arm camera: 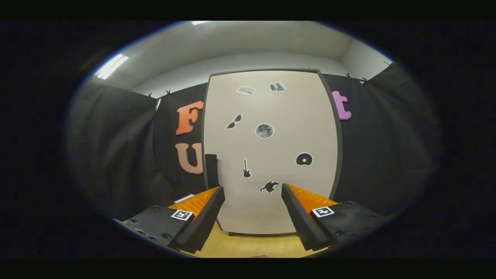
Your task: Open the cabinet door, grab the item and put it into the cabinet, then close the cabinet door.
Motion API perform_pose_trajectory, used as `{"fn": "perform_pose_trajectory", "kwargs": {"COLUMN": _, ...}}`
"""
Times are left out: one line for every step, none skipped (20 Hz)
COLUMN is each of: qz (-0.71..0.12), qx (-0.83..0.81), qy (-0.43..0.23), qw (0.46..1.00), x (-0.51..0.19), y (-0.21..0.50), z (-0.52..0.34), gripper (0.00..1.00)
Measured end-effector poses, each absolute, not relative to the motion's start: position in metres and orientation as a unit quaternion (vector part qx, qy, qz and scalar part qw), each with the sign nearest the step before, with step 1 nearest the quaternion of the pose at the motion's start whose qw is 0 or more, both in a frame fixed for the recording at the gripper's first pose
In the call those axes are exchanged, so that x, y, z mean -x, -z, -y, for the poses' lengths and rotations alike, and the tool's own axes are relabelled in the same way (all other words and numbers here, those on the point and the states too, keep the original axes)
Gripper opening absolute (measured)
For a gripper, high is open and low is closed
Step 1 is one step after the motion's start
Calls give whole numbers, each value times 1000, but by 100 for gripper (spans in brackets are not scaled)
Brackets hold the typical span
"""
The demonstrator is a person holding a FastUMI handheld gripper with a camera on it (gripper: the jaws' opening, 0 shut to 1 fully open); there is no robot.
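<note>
Hand-held gripper: the hand-held gripper (252, 190) points straight at the cabinet front, its two fingers spread wide apart with nothing between them but open air; each finger carries a small square marker on its upper face.
Cabinet: the cabinet (340, 135) stands upright on the bench, directly beyond the fingers, with a dark frame around a pale front.
Cabinet door: the cabinet door (271, 155) is shut, flush within the frame, so what is inside cannot be seen.
Handle: a dark upright handle (211, 170) sits on the door's left edge, just beyond and above the left fingertip, not touched by it.
Stickers: small dark stickers are scattered on the door, among them sunglasses (234, 121), a moon disc (264, 131), a guitar (246, 168), a record-like disc (304, 159) and a figure (269, 186) low between the fingertips.
Bench: the bench (252, 246) is a light wood surface, showing between the fingers up to the cabinet's foot.
Item: the thing to be stored cannot be made out; a small reddish sliver at the bench's near edge is too little to identify.
Surroundings: black cloth (116, 155) hangs on both sides of the cabinet, a pale wall and ceiling above it.
</note>
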State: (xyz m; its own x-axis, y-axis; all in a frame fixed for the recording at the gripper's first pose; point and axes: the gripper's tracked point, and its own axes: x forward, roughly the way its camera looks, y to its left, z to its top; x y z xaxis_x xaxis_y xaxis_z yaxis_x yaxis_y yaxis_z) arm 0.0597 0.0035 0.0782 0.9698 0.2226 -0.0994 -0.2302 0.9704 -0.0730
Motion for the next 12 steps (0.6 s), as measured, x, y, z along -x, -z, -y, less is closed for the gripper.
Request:
{"fn": "perform_pose_trajectory", "kwargs": {"qz": -42, "qx": 41, "qy": -112, "qw": 992, "x": -50, "y": -82, "z": 5, "gripper": 96}}
{"fn": "perform_pose_trajectory", "kwargs": {"qz": -43, "qx": 43, "qy": -110, "qw": 992, "x": -42, "y": -84, "z": 14, "gripper": 96}}
{"fn": "perform_pose_trajectory", "kwargs": {"qz": -42, "qx": 44, "qy": -108, "qw": 992, "x": -34, "y": -85, "z": 22, "gripper": 96}}
{"fn": "perform_pose_trajectory", "kwargs": {"qz": -41, "qx": 46, "qy": -104, "qw": 993, "x": -27, "y": -86, "z": 31, "gripper": 96}}
{"fn": "perform_pose_trajectory", "kwargs": {"qz": -39, "qx": 48, "qy": -100, "qw": 993, "x": -19, "y": -87, "z": 42, "gripper": 96}}
{"fn": "perform_pose_trajectory", "kwargs": {"qz": -40, "qx": 50, "qy": -96, "qw": 993, "x": -11, "y": -86, "z": 52, "gripper": 96}}
{"fn": "perform_pose_trajectory", "kwargs": {"qz": -41, "qx": 49, "qy": -94, "qw": 993, "x": -3, "y": -84, "z": 60, "gripper": 96}}
{"fn": "perform_pose_trajectory", "kwargs": {"qz": -42, "qx": 49, "qy": -94, "qw": 994, "x": 4, "y": -82, "z": 68, "gripper": 96}}
{"fn": "perform_pose_trajectory", "kwargs": {"qz": -43, "qx": 49, "qy": -91, "qw": 994, "x": 11, "y": -78, "z": 76, "gripper": 96}}
{"fn": "perform_pose_trajectory", "kwargs": {"qz": -43, "qx": 49, "qy": -86, "qw": 994, "x": 17, "y": -74, "z": 85, "gripper": 96}}
{"fn": "perform_pose_trajectory", "kwargs": {"qz": -45, "qx": 50, "qy": -80, "qw": 995, "x": 22, "y": -70, "z": 95, "gripper": 96}}
{"fn": "perform_pose_trajectory", "kwargs": {"qz": -47, "qx": 50, "qy": -73, "qw": 995, "x": 28, "y": -65, "z": 104, "gripper": 96}}
